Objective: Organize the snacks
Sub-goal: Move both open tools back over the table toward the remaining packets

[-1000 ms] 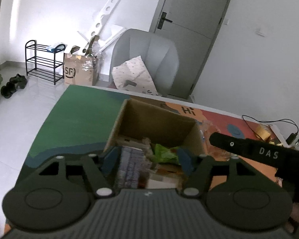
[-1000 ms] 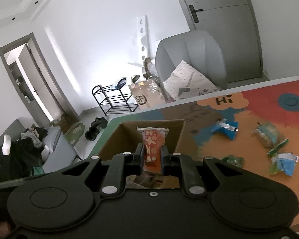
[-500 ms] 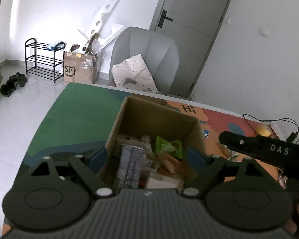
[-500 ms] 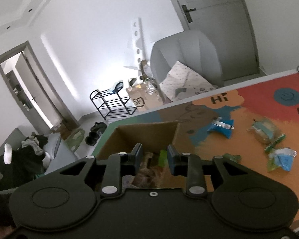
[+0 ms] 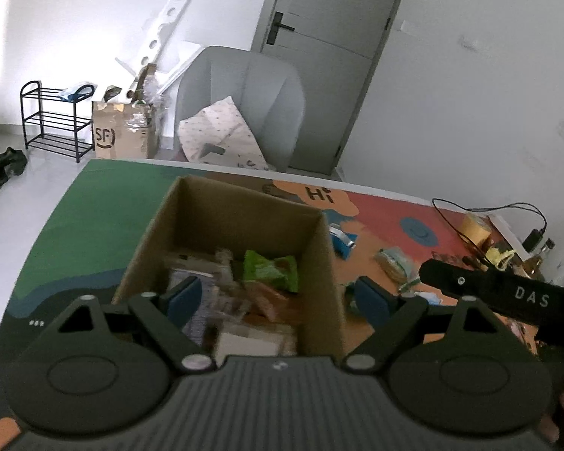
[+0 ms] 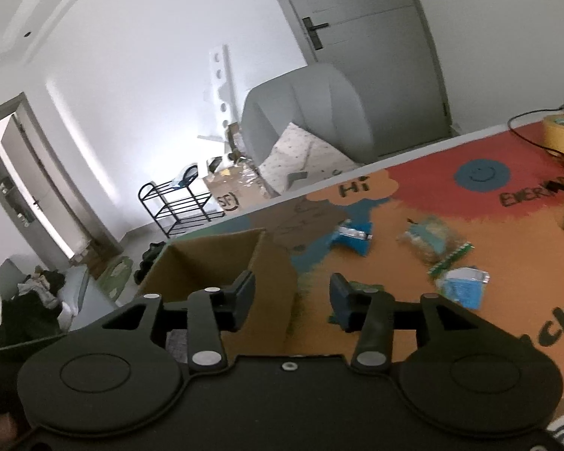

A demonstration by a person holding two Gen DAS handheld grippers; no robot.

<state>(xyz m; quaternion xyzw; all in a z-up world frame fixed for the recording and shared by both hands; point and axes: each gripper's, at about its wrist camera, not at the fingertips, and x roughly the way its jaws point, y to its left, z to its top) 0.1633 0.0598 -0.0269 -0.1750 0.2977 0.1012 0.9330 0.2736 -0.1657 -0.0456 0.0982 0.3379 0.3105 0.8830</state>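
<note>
Now both grippers empty. Left gripper (image 5: 276,298) jaws spread wide over cardboard box (image 5: 191,225), snacks piled inside. Right gripper (image 6: 291,297) jaws just been opening, nothing between them, turned toward loose packets right of box: blue packet (image 6: 351,235), clear biscuit bag (image 6: 430,238) await collection.

Matt cardboard box (image 5: 222,221), glossy foil snack packets (image 6: 351,236) – smooth printed mat (image 6: 413,270)

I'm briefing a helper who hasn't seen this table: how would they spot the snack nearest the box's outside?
Start at the open cardboard box on the colourful mat. Just beyond its right wall, towards the "Hi" lettering, lies a blue packet. Unlike the clear bag and the paler packet further right, it is solid blue with a silvery end.
</note>
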